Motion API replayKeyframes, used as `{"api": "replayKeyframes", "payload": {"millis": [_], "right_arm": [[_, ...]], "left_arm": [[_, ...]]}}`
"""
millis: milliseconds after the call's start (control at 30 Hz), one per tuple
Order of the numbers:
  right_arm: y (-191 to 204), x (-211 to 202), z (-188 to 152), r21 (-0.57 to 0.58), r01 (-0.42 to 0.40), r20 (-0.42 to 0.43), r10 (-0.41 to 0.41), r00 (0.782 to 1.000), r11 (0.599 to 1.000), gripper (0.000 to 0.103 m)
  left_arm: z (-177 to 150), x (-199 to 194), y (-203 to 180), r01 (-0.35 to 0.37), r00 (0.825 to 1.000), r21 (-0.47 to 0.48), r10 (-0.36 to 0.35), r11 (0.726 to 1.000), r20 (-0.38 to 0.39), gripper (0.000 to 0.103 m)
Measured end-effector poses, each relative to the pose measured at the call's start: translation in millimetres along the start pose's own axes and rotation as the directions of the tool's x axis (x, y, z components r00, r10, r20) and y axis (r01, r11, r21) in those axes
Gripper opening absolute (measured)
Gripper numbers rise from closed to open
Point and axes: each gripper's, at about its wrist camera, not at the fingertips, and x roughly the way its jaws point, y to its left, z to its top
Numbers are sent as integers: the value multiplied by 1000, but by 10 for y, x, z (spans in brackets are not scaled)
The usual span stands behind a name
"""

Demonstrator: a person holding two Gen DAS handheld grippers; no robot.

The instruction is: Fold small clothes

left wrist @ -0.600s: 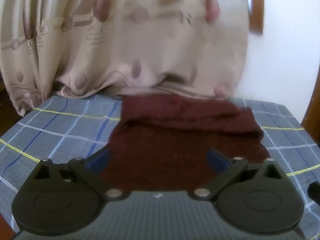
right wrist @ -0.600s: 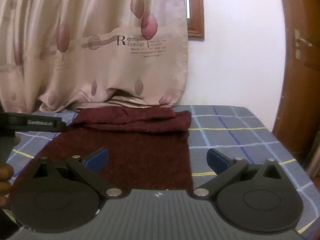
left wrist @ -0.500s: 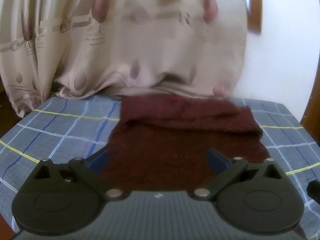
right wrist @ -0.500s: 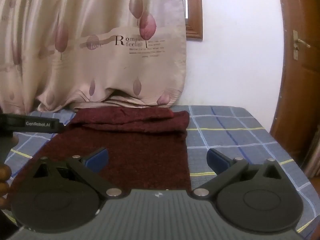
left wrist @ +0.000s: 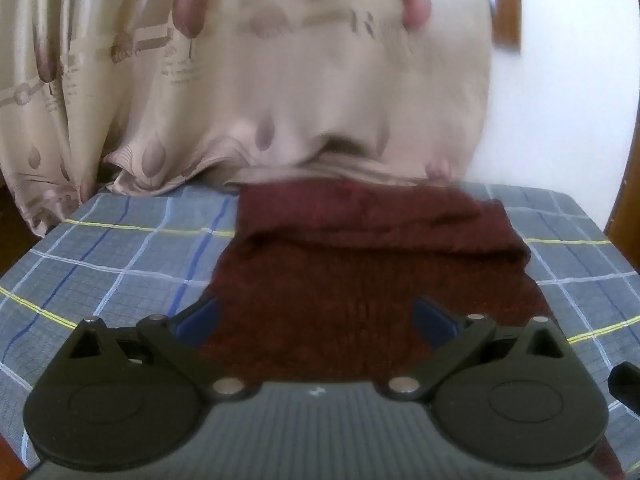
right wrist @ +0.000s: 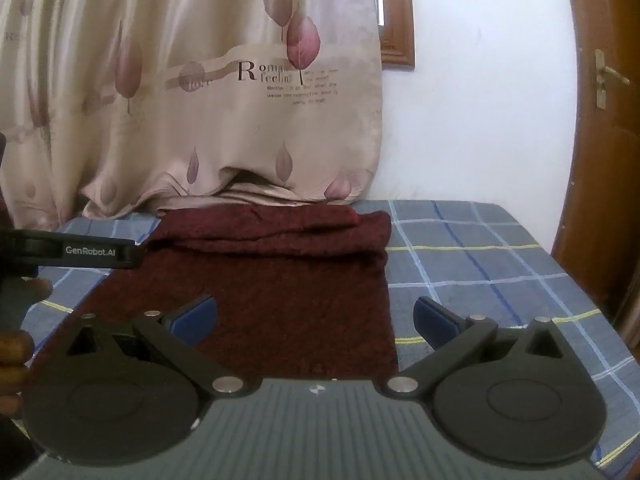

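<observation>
Garment: dark maroon knitted cloth [left wrist: 372, 280] lies flat on the blue checked bedsheet [left wrist: 120, 256], its far edge turned back in a thick band by the curtain.
Left claw [left wrist: 316, 316]: spread wide, gripping nothing, blue pads above the cloth's near half.
Right claw [right wrist: 316, 316]: wide apart too, empty, straddling the cloth's right edge, left pad over maroon, right pad over sheet.
Backdrop: beige leaf-print curtain [right wrist: 200, 100] at the far side; brown wooden door [right wrist: 600, 140] on the right.
</observation>
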Motion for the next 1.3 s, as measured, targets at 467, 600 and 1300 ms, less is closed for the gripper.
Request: {"api": "replayKeyframes", "payload": {"millis": [467,600,1300], "right_arm": [[19,202,49,8,21,-27,-21,999,1000,103],[30,212,65,9,27,-26,-27,999,1000,103],[60,390,143,2,27,-51,-26,998,1000,103]], "left_arm": [[53,74,16,-4,1000,-1,4,1000,-8,103],[48,77,17,-8,1000,-1,8,1000,-8,103],[33,227,15,-10,1000,6,10,1000,-26,103]]}}
